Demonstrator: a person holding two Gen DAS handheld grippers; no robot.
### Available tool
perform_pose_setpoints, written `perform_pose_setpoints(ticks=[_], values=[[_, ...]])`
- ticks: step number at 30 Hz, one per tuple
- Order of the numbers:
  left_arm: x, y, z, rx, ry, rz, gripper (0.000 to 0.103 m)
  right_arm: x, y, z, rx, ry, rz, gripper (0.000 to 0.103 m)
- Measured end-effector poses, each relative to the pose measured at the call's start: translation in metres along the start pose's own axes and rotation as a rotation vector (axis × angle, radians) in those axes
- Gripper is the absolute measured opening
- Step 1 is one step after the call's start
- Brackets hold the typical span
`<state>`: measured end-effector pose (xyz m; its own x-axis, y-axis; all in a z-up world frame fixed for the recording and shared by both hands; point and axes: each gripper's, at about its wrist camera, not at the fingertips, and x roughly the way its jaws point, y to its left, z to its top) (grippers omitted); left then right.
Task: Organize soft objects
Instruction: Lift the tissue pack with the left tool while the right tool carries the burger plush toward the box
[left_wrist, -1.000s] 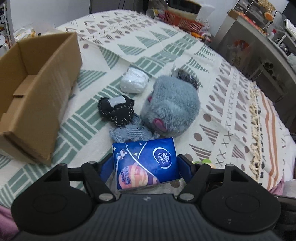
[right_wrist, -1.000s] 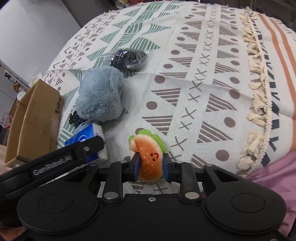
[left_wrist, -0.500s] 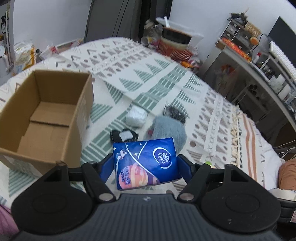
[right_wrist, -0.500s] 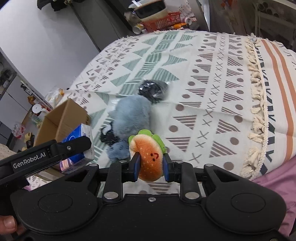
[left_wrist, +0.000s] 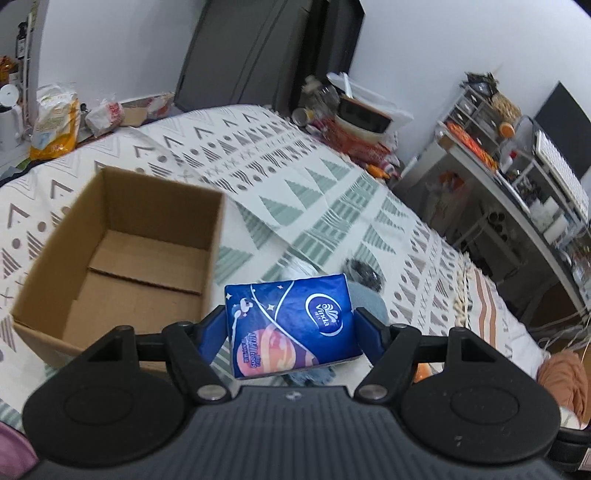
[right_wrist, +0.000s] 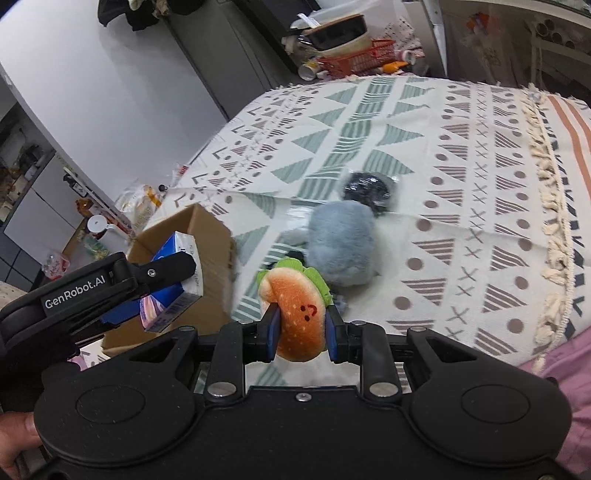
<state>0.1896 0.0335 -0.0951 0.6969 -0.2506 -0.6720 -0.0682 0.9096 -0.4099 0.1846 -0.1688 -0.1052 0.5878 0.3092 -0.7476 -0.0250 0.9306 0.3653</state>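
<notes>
- Patterned bedspread (left_wrist: 303, 192) carries the cardboard box (left_wrist: 122, 258) near its left edge.
- Tissue pack (left_wrist: 291, 325), pinched by the left gripper (left_wrist: 291, 330), is held just right of the box opening.
- Burger plush (right_wrist: 299, 314) is clamped by the right gripper (right_wrist: 300, 332), farther off.

We saw a dark blue tissue pack (left_wrist: 291, 325) with white stars and an orange planet. The burger toy (right_wrist: 299, 314) was orange-brown with green edges and a tiny red smile. The fluffy toy (right_wrist: 341, 251) was grey-blue. The box (left_wrist: 122, 258) was plain brown. The blanket (right_wrist: 461, 192) was cream with green and brown triangles, dots and crosses.
</notes>
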Motion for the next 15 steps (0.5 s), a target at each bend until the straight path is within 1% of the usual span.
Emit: perform_pose_setpoints(ticks=[3, 8, 13, 15], values=[[-0.006, 0.015, 0.007, -0.023, -0.021, 0.018, 0.071, 0.003, 0.015, 0.003, -0.004, -0.003, 0.017, 0.025], [-0.011, 0.043, 0.014, -0.073, -0.03, 0.07, 0.072, 0.01, 0.038, 0.008, -0.01, -0.005, 0.052, 0.025], [-0.014, 0.065, 0.019, -0.097, -0.038, 0.149, 0.072, 0.024, 0.058, 0.011, -0.013, 0.013, 0.08, 0.025], [-0.016, 0.071, 0.022, -0.104, -0.049, 0.17, 0.072, 0.03, 0.065, 0.011, -0.014, 0.021, 0.091, 0.025]])
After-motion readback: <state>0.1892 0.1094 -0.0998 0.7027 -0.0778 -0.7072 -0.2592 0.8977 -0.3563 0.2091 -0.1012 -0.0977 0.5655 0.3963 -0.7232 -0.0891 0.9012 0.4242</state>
